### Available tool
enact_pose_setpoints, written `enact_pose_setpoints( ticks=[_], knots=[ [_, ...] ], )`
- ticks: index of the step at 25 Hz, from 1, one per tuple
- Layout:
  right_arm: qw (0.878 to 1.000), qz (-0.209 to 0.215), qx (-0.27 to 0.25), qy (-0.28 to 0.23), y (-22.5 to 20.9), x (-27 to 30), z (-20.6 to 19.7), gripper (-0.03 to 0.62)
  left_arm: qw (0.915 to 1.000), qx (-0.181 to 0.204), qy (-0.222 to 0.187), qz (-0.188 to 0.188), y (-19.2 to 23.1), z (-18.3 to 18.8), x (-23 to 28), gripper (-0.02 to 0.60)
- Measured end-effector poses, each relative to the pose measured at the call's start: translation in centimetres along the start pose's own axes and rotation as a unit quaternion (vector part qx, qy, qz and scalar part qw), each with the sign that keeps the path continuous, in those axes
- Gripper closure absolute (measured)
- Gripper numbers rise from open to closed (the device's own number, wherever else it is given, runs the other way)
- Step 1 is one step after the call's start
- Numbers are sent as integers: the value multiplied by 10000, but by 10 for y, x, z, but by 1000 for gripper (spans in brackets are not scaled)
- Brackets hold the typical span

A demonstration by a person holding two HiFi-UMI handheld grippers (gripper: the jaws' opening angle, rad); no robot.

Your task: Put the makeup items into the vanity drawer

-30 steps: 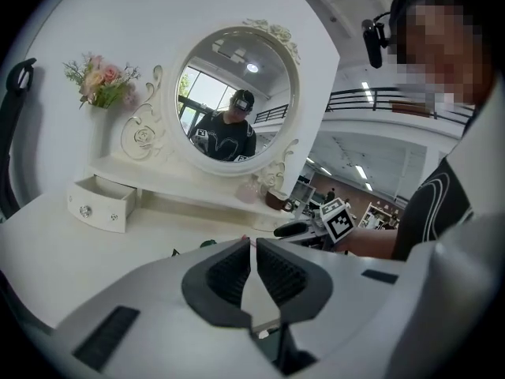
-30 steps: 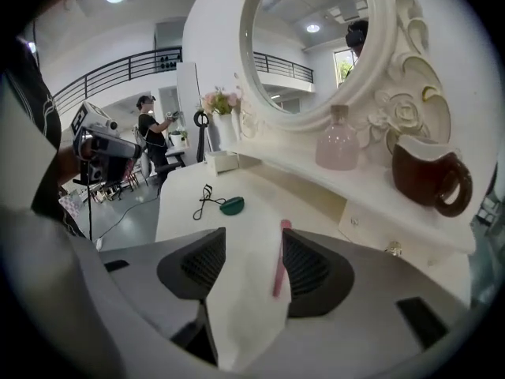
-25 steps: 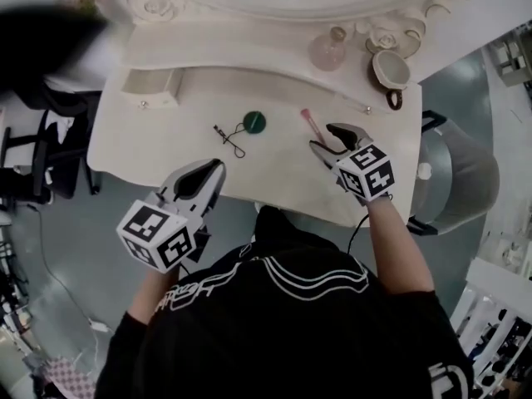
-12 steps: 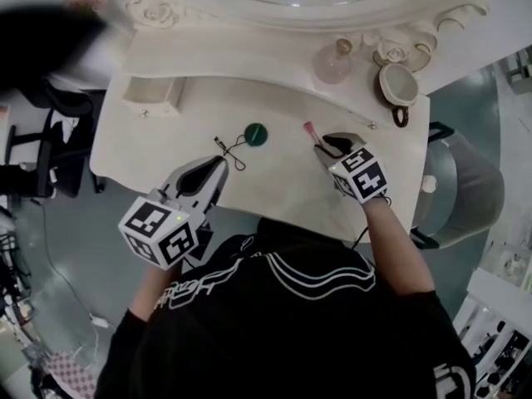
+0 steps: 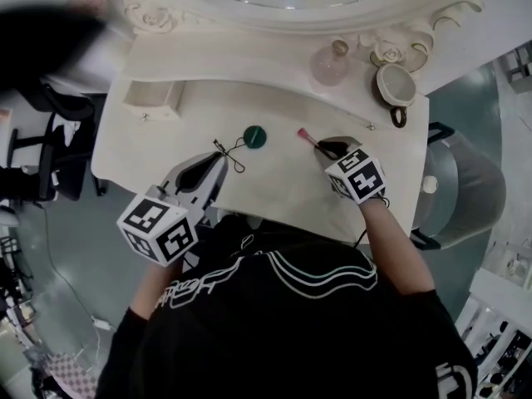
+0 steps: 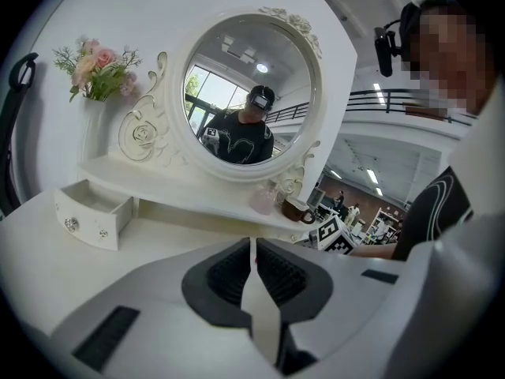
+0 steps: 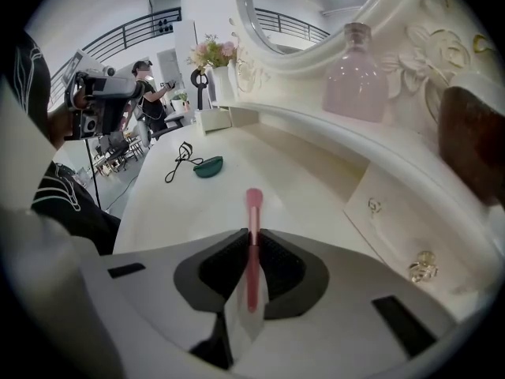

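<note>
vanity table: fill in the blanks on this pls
The right tongs, jaws just closing in, grip a ____ makeup brush.
The left tongs are shut, holding ____.
In the head view the open drawer sits far ____.
The round compact beside the eyelash curler is ____.
Missing: pink; nothing; left; green.

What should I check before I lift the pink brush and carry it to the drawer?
1. Grip: right gripper jaws have just been closing, pads on the brush handle: ok.
2. Is the drawer open: ok.
3. Room in the drawer: looks empty: ok.
4. Straight path along the tabletop: puff and curler lie between: not ok, probably lift over them.
5. Is the left gripper out of the way: jaws together, empty, near the front edge: ok.
</note>
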State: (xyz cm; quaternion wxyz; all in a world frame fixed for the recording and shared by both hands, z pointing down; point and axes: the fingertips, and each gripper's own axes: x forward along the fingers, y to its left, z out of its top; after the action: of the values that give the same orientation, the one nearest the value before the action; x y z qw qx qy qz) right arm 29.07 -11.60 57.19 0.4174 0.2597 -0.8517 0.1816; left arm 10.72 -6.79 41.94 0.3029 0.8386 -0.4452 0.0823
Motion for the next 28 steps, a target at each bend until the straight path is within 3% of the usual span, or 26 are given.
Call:
enact_pose_setpoints(
  ticks=[12, 28],
  knots=[
    [9998, 4, 128, -143, 16, -3, 34, 531, 9999, -105, 23, -85, 27, 5, -22, 538],
    [9974, 153, -260, -658, 73, 18, 169, 531, 9999, -46, -130, -72, 118, 55, -77, 539]
  ],
)
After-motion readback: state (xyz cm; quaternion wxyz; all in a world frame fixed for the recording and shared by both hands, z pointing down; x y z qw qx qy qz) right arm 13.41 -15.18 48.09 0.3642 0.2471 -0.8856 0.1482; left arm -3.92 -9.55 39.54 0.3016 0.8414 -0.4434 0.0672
